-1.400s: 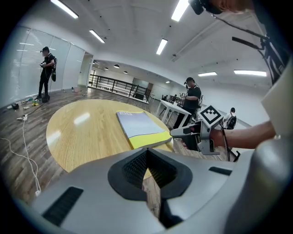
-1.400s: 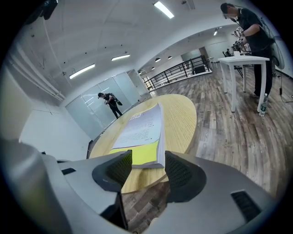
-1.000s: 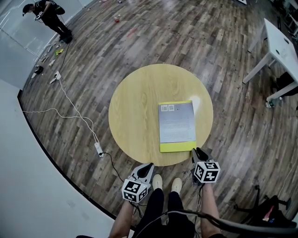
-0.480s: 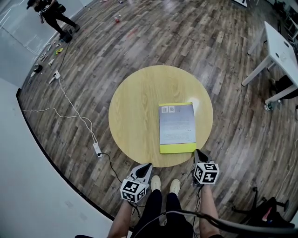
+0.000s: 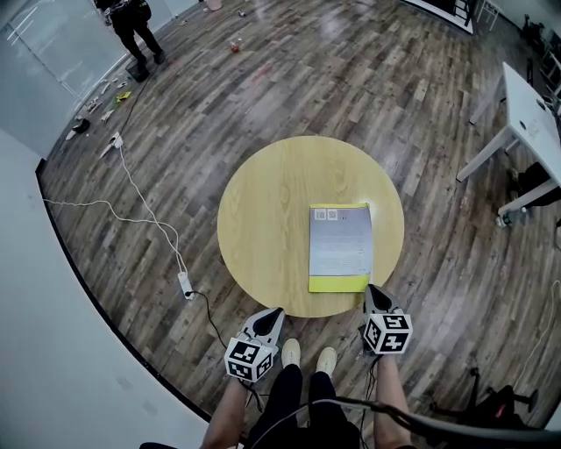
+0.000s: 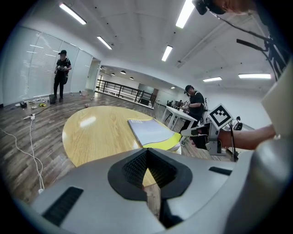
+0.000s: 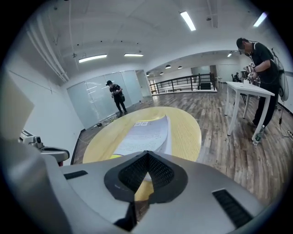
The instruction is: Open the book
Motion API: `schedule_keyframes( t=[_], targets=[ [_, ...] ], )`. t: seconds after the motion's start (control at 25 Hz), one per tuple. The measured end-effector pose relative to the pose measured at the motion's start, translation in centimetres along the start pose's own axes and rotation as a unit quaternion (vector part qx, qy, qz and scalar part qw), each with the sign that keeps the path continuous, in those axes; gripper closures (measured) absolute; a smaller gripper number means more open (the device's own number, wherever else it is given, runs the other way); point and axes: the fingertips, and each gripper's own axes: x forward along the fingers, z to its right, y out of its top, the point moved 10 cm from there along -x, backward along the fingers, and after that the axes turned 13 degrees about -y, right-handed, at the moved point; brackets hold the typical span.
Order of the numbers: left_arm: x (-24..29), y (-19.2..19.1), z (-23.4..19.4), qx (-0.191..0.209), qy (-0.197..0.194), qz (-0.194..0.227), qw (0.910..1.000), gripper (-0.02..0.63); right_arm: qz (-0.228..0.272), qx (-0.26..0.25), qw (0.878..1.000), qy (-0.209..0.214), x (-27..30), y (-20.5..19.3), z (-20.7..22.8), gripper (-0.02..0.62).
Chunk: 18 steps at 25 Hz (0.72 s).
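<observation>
Book (image 5: 340,247): one. Round table (image 5: 263,210): one. Grippers: two, left gripper (image 5: 278,313), right gripper (image 5: 370,290). Bystanders (image 6: 61,73): seemingly two.

A: What colour is the book (image 5: 340,245)?
B: It has a pale grey cover with a bright yellow band at one end. There are two small black-and-white square codes at the other end.
A: And the counter (image 5: 263,219)?
B: Light yellow wood with a fine straight grain.
A: The floor (image 5: 351,79)?
B: Streaky brown and grey planks.
A: The tools?
B: The left tool (image 5: 273,314) and right tool (image 5: 372,291) are both light grey. The pads (image 6: 135,167) are black and ribbed. Each cube (image 5: 250,359) is white with black square markers.
A: Anything else?
B: There's a white cable (image 5: 145,206), a white table (image 5: 526,88) and pale shoes (image 5: 326,358). A person (image 5: 131,22) is dressed in black.
</observation>
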Motion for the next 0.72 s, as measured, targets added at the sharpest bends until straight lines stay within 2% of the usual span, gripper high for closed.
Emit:
schedule_keyframes(
  t=[0.24, 0.72],
  targets=[
    [-3.4, 0.2, 0.0, -0.002, 0.026, 0.025, 0.9994, 0.607, 0.017, -0.031, 0.999, 0.03, -0.7, 1.8, -3.2, 0.592],
    [-11.3, -1.2, -2.3, -0.026, 0.093, 0.069, 0.9929, 0.607, 0.032, -0.094, 0.99, 0.103, -0.6, 3.3, -12.8, 0.592]
  ],
)
